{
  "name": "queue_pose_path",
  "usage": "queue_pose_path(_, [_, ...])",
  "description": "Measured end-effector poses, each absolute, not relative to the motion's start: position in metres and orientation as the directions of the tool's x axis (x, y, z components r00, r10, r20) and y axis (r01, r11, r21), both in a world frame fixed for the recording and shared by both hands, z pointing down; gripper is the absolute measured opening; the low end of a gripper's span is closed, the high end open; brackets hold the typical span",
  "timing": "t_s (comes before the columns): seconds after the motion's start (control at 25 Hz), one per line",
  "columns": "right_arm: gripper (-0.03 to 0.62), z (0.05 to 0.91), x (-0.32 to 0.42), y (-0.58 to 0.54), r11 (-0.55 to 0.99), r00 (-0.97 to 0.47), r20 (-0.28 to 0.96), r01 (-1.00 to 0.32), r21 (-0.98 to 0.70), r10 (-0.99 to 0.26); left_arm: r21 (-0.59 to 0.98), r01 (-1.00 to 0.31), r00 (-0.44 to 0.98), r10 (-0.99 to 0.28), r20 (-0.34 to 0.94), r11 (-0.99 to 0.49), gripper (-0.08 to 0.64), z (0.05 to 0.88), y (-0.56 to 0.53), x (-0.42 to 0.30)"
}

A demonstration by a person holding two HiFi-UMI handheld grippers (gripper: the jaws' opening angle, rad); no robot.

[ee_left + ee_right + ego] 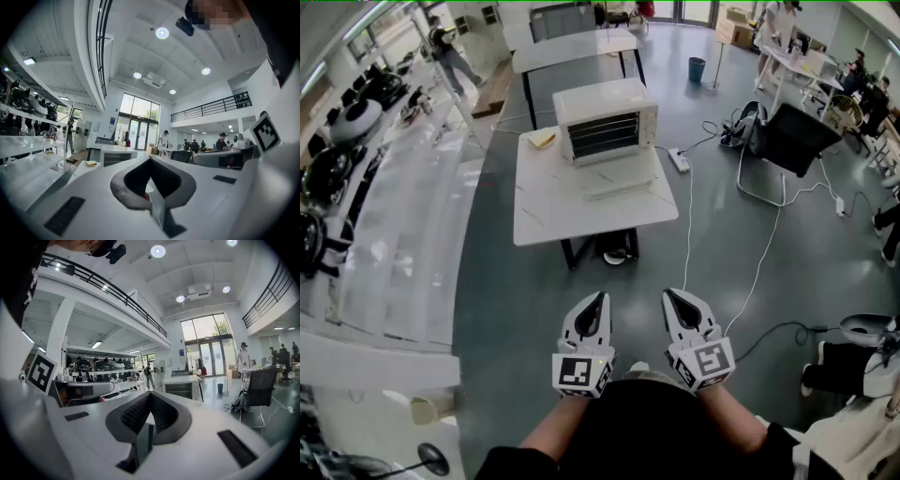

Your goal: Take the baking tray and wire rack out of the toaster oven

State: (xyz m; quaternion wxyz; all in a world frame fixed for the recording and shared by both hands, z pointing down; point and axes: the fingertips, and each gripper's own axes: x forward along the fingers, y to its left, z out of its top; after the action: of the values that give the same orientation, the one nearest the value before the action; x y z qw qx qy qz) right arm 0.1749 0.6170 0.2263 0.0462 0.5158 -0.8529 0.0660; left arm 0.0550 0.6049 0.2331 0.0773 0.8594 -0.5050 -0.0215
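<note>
One wide hall, grey floor (pixel 741 281), glass doors at the far end, long white shelving (pixel 384 253) down the left side. Several people far off among desks. Nearer, one white marble-look table (pixel 553 206), well ahead of both grippers. On its far half, a white toaster oven (pixel 605 117), door (pixel 619 178) folded down flat over the tabletop, horizontal bars showing in the opening; wire rack and baking tray too small to tell apart at this range. Just left of the oven, something small and yellow (pixel 542 139). On the floor right of the table, a white power strip (pixel 679 160). Low and close to the body, left gripper (pixel 596 302) and right gripper (pixel 672 298), side by side, pointing toward the table, well apart from the oven. Both pairs of jaws pressed tight together, holding nothing.
</note>
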Motion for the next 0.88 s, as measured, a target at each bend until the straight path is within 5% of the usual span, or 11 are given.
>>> queue_pose_path(0.48, [0.021,0.225,0.214,0.646,0.43,-0.429,0.106,-0.903,-0.01,-0.897,0.116,-0.898,0.431,-0.901,0.044,-0.424,0.008,0.237,0.614,0.059])
queue_pose_path(0.88, [0.021,0.252,0.22,0.616,0.409,-0.427,0.156,-0.903,-0.132,-0.891,0.137,-0.883,0.459,-0.887,0.056,-0.448,0.008,0.245,0.582,0.062])
